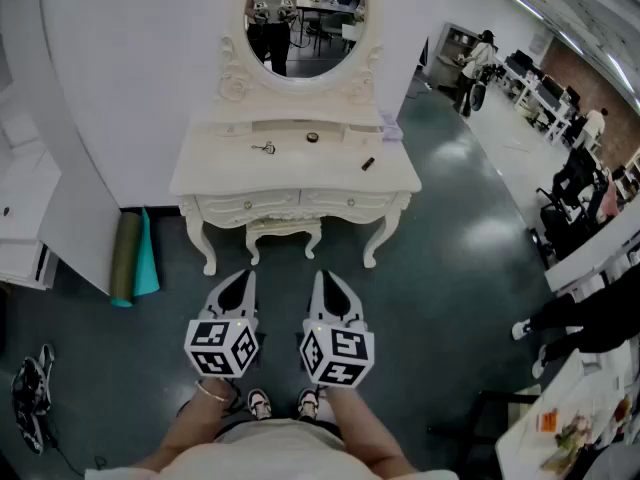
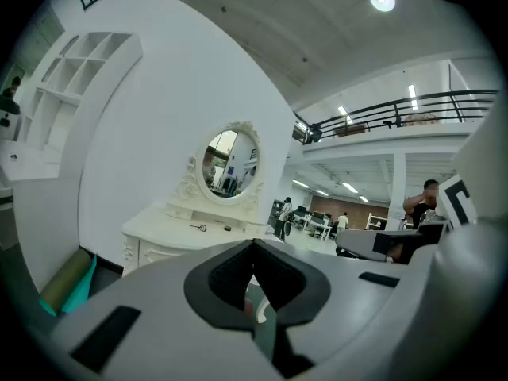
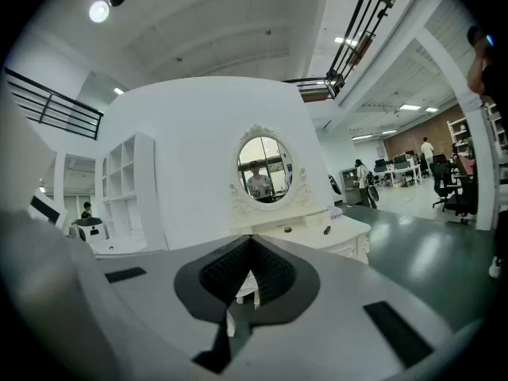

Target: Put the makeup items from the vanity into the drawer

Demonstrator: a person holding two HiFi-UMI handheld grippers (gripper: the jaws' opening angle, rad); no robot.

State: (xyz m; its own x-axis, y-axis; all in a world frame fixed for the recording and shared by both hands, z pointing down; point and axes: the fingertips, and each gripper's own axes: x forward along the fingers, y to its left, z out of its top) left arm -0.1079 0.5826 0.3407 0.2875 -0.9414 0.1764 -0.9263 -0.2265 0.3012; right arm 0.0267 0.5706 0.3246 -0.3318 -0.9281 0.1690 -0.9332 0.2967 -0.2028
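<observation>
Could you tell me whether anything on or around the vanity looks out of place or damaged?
Nothing stands out. The vanity stands upright and intact, drawers closed; the dark tube, round item and metal clip lie loose on top, nothing spilled.

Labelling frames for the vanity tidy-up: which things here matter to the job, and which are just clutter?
Job:
- vanity
- drawers
- small metal tool
- round pot
- dark tube

Lying about:
- stool
- rolled mats
- dark bundle on the floor
</observation>
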